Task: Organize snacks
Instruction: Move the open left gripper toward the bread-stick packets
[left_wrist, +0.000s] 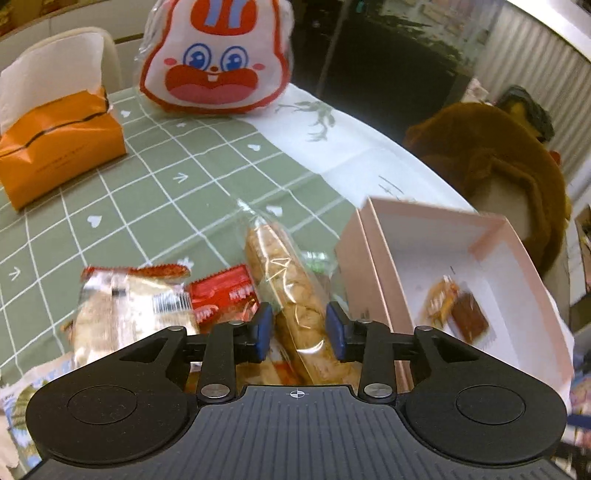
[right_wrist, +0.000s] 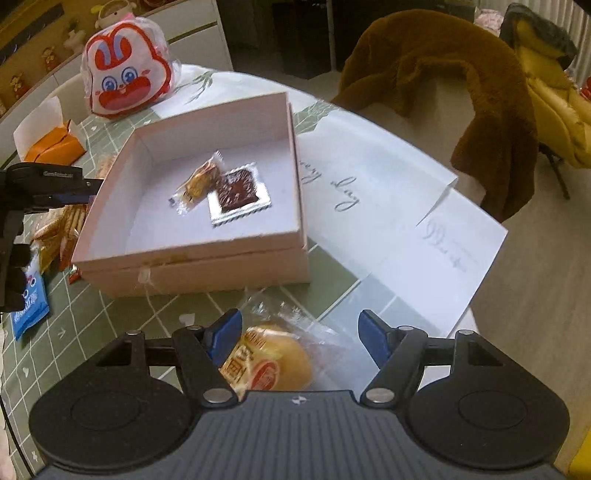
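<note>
My left gripper (left_wrist: 300, 330) stands open astride a long clear pack of golden biscuits (left_wrist: 291, 280) that lies on the green checked cloth; the blue pads flank it closely. Left of it lie a white snack pack with a red edge (left_wrist: 133, 299) and a red packet (left_wrist: 221, 291). The pink box (right_wrist: 192, 266) sits open, holding a yellow-wrapped sweet (right_wrist: 197, 182) and a brown square in silver foil (right_wrist: 238, 194). My right gripper (right_wrist: 299, 339) is open over a round yellow pastry in clear wrap (right_wrist: 273, 365), which lies nearer its left finger.
An orange tissue box (left_wrist: 59, 147) and a rabbit-face bag (left_wrist: 218, 62) stand at the table's far side. White paper sheets (right_wrist: 406, 206) lie right of the box. A brown coat (right_wrist: 443, 74) hangs over a chair. A blue packet (right_wrist: 29, 314) lies left.
</note>
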